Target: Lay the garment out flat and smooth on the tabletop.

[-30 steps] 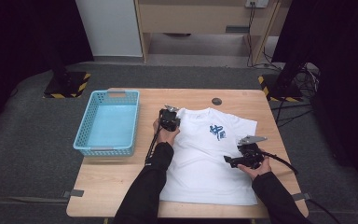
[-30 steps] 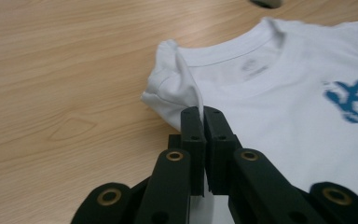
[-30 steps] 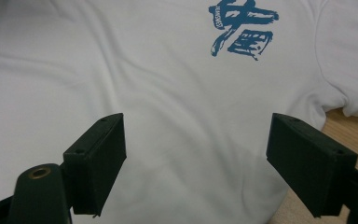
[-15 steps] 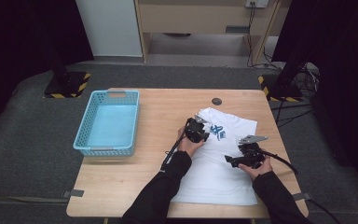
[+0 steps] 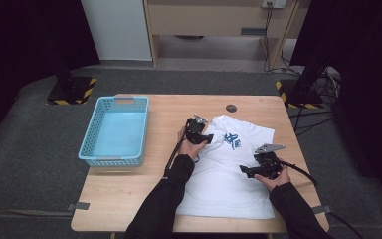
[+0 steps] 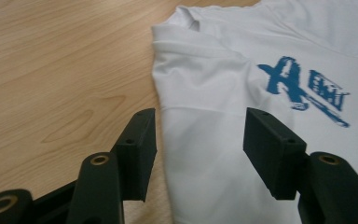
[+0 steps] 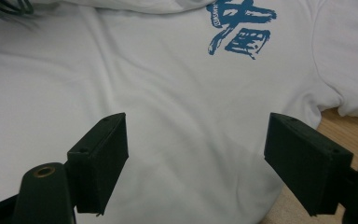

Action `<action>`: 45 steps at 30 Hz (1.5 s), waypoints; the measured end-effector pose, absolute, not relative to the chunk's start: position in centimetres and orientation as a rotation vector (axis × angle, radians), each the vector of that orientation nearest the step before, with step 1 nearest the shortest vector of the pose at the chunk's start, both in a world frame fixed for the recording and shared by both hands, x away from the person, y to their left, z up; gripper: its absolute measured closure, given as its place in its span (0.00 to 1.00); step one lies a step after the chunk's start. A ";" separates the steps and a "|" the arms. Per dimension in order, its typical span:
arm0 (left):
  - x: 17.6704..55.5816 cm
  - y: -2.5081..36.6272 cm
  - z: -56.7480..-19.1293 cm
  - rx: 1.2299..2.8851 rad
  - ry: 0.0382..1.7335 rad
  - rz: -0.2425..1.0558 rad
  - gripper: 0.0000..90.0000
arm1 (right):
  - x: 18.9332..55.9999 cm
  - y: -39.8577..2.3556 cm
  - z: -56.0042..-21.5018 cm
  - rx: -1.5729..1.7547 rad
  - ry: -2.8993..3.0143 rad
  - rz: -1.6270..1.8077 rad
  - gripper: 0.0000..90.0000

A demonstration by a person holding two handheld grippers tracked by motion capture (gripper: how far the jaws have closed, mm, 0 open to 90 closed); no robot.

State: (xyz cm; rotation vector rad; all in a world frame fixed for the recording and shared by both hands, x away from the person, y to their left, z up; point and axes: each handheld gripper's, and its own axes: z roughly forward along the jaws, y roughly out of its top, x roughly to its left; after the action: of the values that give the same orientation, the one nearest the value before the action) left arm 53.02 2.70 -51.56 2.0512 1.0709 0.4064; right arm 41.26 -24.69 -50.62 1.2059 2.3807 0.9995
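Two claws work over a white T-shirt (image 5: 224,174) that lies on the right half of the wooden worktop (image 5: 129,194), its left side folded in over the body so the shirt's left edge runs straight. The left claw (image 5: 208,138) sits at that folded edge, just left of the shirt's blue print (image 5: 234,141); its jaws have just been opening and stand apart, with shirt fabric beneath the gap but nothing pressed between them (image 6: 198,140). The right claw (image 5: 243,170) rests on the shirt, below and to the right of the print, pointing left; its jaws stand wide apart over flat cloth and grip nothing (image 7: 196,140). A blue basket (image 5: 113,133) stands well to the left of the shirt, and a small dark disc (image 5: 231,108) lies just beyond the shirt's collar.
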 end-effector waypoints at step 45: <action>52.0 4.0 -50.7 2.075 1.065 0.452 1.00 | 41.2 -24.5 -50.9 1.189 2.409 0.972 0.25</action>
State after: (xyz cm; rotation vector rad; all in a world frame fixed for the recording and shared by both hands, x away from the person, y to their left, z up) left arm 52.03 3.99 -50.66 2.0748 1.0650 0.4524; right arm 41.22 -24.52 -50.89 1.1887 2.4085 0.9722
